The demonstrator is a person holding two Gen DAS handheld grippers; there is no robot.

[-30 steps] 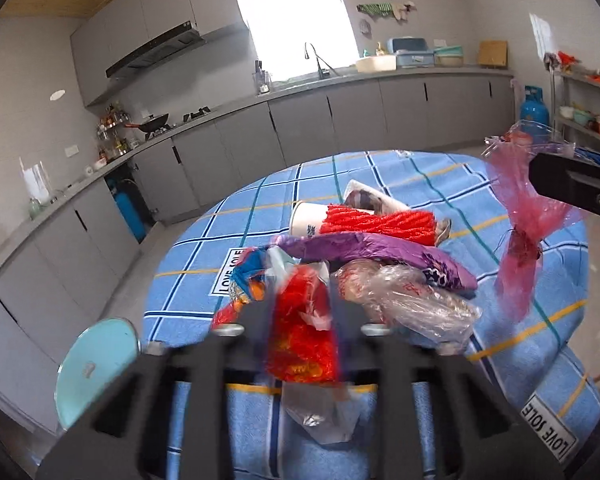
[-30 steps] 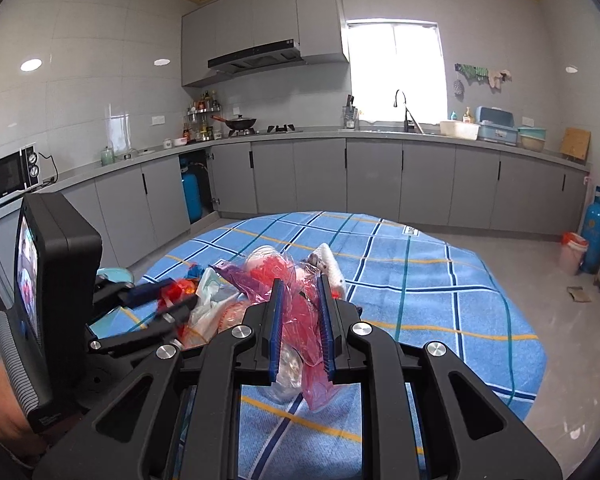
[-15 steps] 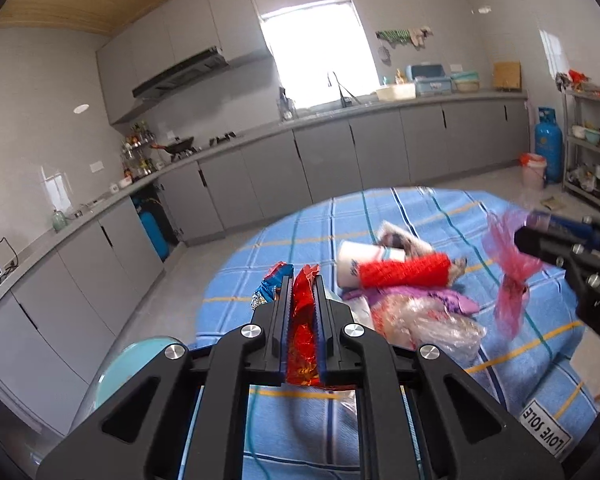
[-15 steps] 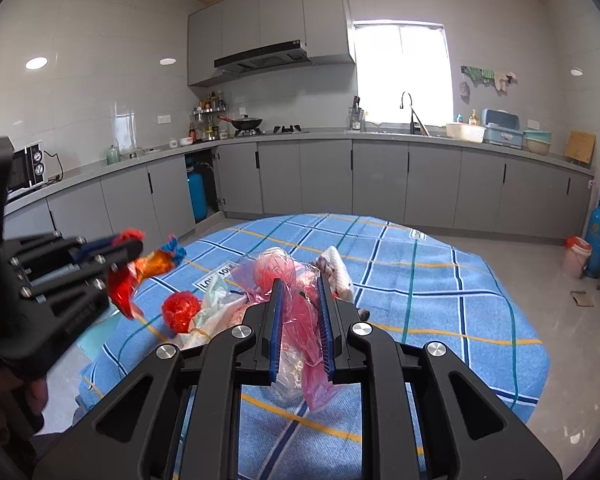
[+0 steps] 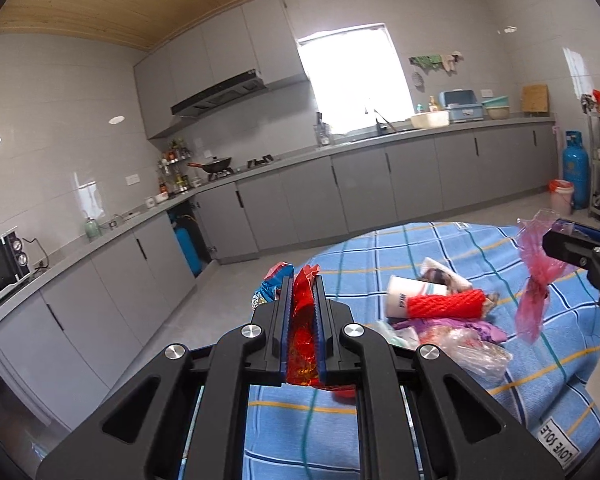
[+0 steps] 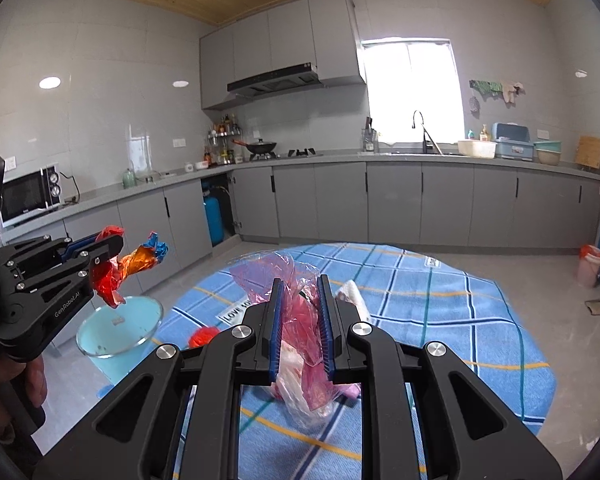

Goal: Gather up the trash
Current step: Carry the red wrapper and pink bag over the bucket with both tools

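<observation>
Item: L gripper [image 5: 302, 312], clamped on red foil wrapper [image 5: 303, 332], held above light-blue bin [image 6: 118, 330] beside bench [image 6: 440, 320]. R gripper [image 6: 300, 320]: pinching pink plastic bag [image 6: 300, 312]. Risk: thin foil slips w/ jolt, drops outside bin; remaining litter pile [image 5: 440, 312] on bench.

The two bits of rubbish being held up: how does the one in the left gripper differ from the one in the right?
The red foil wrapper is shiny and opaque; the pink plastic bag is see-through. The wrapper has blue and orange at its tip; the bag is one colour. Both are crumpled and pinched between shut fingers, left gripper and right gripper.
</observation>
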